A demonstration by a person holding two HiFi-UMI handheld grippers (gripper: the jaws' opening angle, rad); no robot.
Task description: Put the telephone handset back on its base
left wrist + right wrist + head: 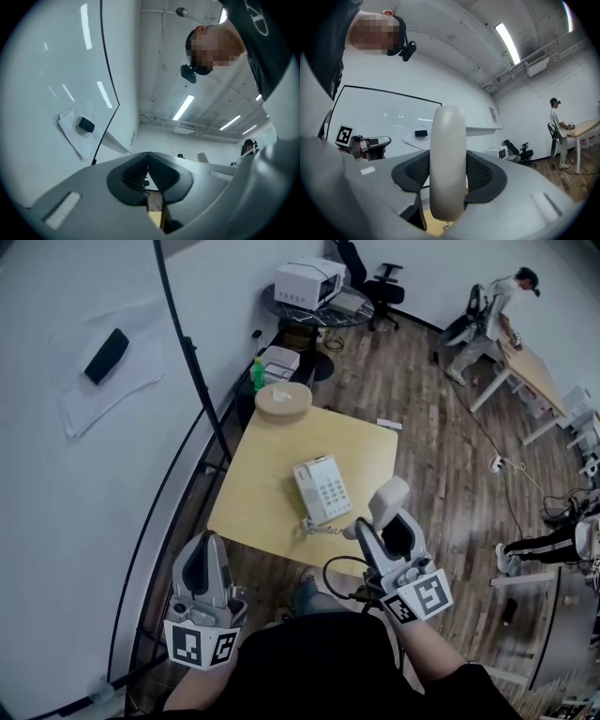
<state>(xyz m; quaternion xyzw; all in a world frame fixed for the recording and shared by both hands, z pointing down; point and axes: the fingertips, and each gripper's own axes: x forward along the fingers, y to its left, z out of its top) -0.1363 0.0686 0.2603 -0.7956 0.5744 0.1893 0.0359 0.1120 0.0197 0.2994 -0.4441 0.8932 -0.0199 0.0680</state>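
A white telephone base with a keypad lies near the front edge of the light wooden table. Its coiled cord runs off the base toward the handset. My right gripper is shut on the pale handset, which it holds upright just off the table's front right corner, right of the base. In the right gripper view the handset stands clamped between the dark pads. My left gripper hangs left of the table's front edge, shut and empty.
A round wooden disc sits at the table's far corner, with a green bottle behind it. A black pole leans along the whiteboard, which bears an eraser. A person stands at a desk far right. Cables cross the floor.
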